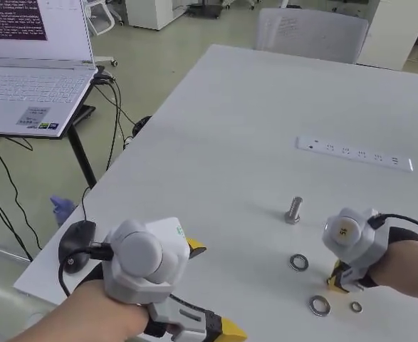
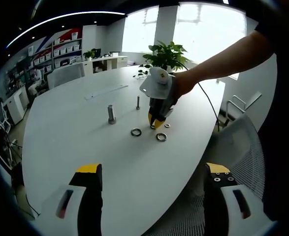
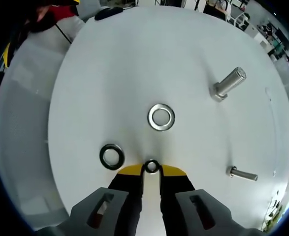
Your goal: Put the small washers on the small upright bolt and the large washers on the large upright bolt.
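Note:
The large bolt (image 1: 293,210) (image 3: 227,83) (image 2: 112,113) stands upright on the white table (image 1: 237,142). The small bolt (image 3: 242,173) (image 2: 138,102) stands further off. Two large washers (image 1: 298,262) (image 1: 319,306) (image 3: 161,117) (image 3: 112,156) lie flat, and a loose small washer (image 1: 356,307) (image 2: 167,126) lies close by. My right gripper (image 3: 152,169) (image 1: 335,283) (image 2: 154,122) is low on the table, its yellow tips shut on another small washer (image 3: 152,166). At the near table edge my left gripper (image 2: 151,172) (image 1: 212,288) hangs open, holding nothing.
A white power strip (image 1: 354,153) (image 2: 105,92) lies beyond the bolts. Left of the table, an open laptop (image 1: 30,71) sits on a stand with cables hanging to the floor. A chair (image 1: 312,32) stands at the far edge.

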